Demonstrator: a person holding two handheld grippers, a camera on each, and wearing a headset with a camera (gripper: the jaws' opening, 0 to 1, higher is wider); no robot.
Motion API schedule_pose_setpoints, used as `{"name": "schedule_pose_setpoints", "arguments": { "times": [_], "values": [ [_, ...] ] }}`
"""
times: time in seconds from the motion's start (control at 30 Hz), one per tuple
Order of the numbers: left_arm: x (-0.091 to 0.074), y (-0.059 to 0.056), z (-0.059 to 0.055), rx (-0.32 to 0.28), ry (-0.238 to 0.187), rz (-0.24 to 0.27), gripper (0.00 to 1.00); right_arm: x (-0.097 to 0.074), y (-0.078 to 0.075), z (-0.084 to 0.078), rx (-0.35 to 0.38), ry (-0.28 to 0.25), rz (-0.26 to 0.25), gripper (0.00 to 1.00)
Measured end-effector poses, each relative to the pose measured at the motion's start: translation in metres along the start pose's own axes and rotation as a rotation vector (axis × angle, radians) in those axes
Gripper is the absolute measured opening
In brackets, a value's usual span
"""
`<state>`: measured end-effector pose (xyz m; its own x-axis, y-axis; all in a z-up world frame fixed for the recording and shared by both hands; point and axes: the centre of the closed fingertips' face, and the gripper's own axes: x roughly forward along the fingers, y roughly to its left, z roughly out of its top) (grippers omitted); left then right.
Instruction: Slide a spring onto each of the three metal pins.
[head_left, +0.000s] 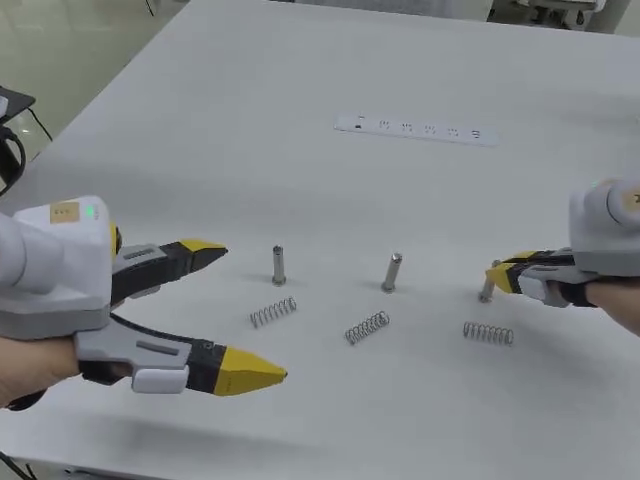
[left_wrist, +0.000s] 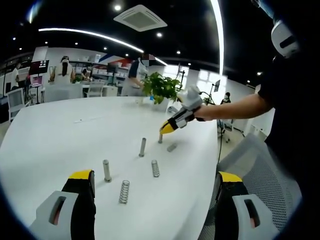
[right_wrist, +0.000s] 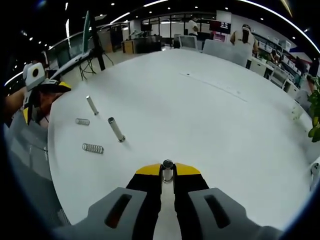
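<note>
Head view shows three pins standing in a row on the white table (head_left: 300, 120): left pin (head_left: 278, 265), middle pin (head_left: 392, 272) and right pin (head_left: 487, 290). All three are bare, so I judge the task to be at its first step.

A spring lies flat near each pin. The left spring (head_left: 273, 312) is at 6 o'clock of its pin, the middle spring (head_left: 367, 327) at 7 o'clock, and the right spring (head_left: 488, 333) at 6 o'clock.

The right gripper (head_left: 497, 275) reaches in from 3 o'clock and is clenched on the right pin. In the right gripper view, the pin's top sits pinched between the yellow tips.

The left gripper (head_left: 232, 310) hovers at 9 o'clock of the left spring, jaws spread wide and holding nothing. The next move, as I judge it, calls for the left gripper to close on a spring by its sides, leaving the bore free, and line it up with a pin's top.
</note>
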<state>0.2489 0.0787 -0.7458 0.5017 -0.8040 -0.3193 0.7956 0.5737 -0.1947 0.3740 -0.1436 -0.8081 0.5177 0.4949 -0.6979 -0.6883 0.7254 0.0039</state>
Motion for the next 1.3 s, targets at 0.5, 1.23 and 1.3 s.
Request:
{"name": "schedule_pose_setpoints", "arguments": {
  "times": [0.5,1.23,1.3],
  "values": [
    [-0.001,0.001,0.003,0.004,-0.002,0.0,0.98,-0.002,0.002,-0.001,0.001,-0.001,0.013,0.14],
    [-0.002,-0.002,0.001,0.003,-0.001,-0.002,0.98,-0.012,0.015,-0.004,-0.041,-0.032,0.042,0.34],
    [-0.001,-0.002,0.002,0.005,-0.001,-0.004,0.98,-0.013,0.017,-0.006,-0.047,-0.031,0.047,0.35]
  ]
}}
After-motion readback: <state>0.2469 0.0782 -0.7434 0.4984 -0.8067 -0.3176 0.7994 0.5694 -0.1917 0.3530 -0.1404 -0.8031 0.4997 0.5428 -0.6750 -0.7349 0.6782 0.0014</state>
